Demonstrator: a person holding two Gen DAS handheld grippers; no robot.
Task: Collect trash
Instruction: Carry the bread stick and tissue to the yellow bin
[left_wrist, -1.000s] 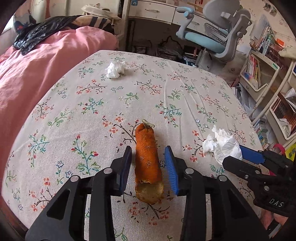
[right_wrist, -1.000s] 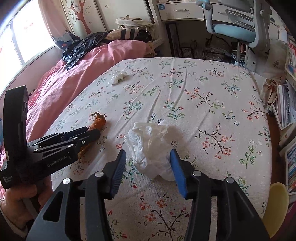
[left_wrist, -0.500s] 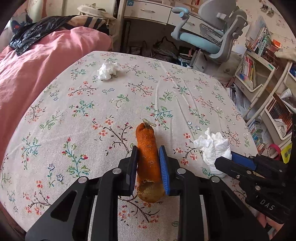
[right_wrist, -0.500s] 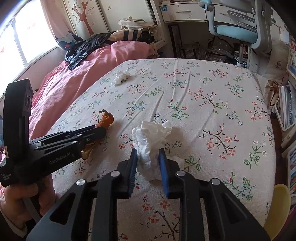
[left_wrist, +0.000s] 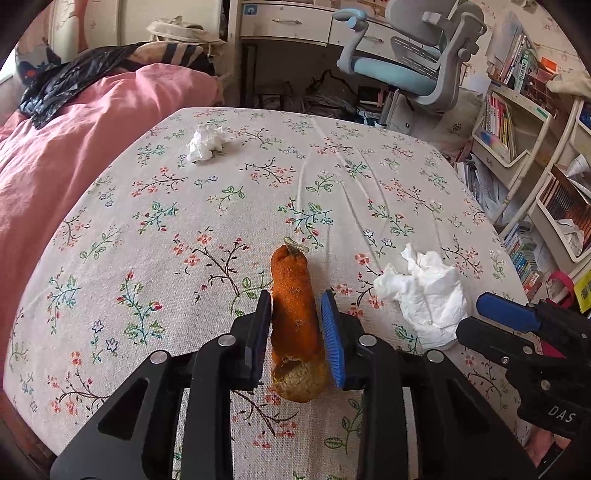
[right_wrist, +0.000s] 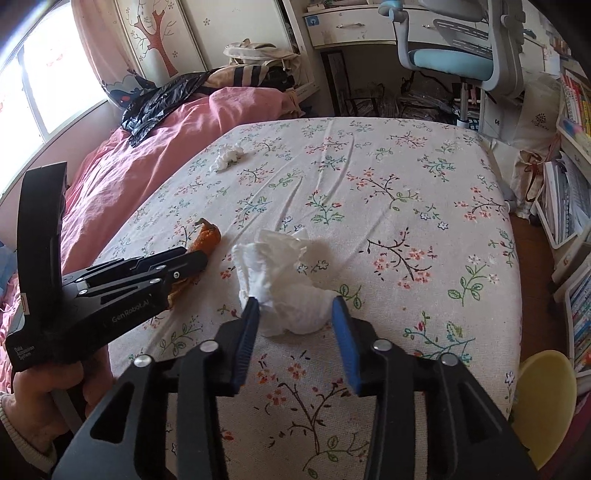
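The left tool (left_wrist: 295, 328) hangs over the floral-clothed desk (left_wrist: 332, 177) with its two black, blue-padded jaws straddling the orange, stub-shaped piece of peel or breaded scrap (left_wrist: 293, 314). The jaws have just been opening: the left pad sits right against the scrap, the right pad stands just clear, so nothing is pinched. From the left wrist view the scrap lies at 6 o'clock on the cloth, its pale broken end toward the camera and a small dry stem at 12 o'clock.

The right tool (right_wrist: 295, 332) is likewise spread, its jaws also just opened, with the near end of the crumpled white paper tissue (right_wrist: 284, 280) between them — the left pad brushing the paper, the right pad apart from it. A second, smaller white tissue wad (left_wrist: 205, 142) rests well apart at about 11 o'clock, near the pink quilt (left_wrist: 74, 147).

The scrap looks light, fairly stiff and grainy, likely crumbly at the torn end; a hold across its middle seems safest. The tissue is featherweight and soft, and should collapse under the pads — so a deep bite into its bulk, not a loose corner, seems best. A person's hand (right_wrist: 48, 398) grips the left tool's handle.
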